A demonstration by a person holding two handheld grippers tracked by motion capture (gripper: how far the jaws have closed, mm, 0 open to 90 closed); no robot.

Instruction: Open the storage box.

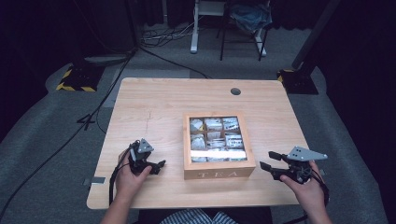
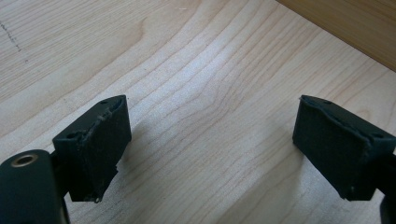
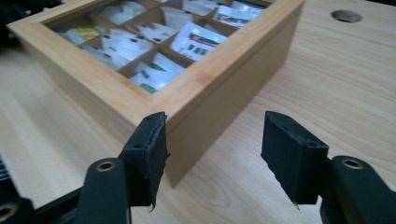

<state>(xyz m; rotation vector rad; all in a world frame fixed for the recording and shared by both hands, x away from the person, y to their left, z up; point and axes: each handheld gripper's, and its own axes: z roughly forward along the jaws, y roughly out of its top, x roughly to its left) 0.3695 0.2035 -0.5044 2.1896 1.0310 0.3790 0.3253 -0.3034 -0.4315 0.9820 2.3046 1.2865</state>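
A wooden tea box marked TEA stands closed at the middle of the table, with tea bags showing in compartments under its clear lid. To its left, my left gripper sits low over the tabletop and is open. In the left gripper view my left gripper has bare wood between its pads, with the box's side at the top right. My right gripper is open just off the box's front right corner. From the right gripper view, that corner of the tea box lies just beyond my right gripper, untouched.
A round cable hole lies near the table's far edge, and this cable hole also appears behind the box. Cables trail across the grey floor on the left. A yellow-and-black stand base and desk legs stand beyond the table.
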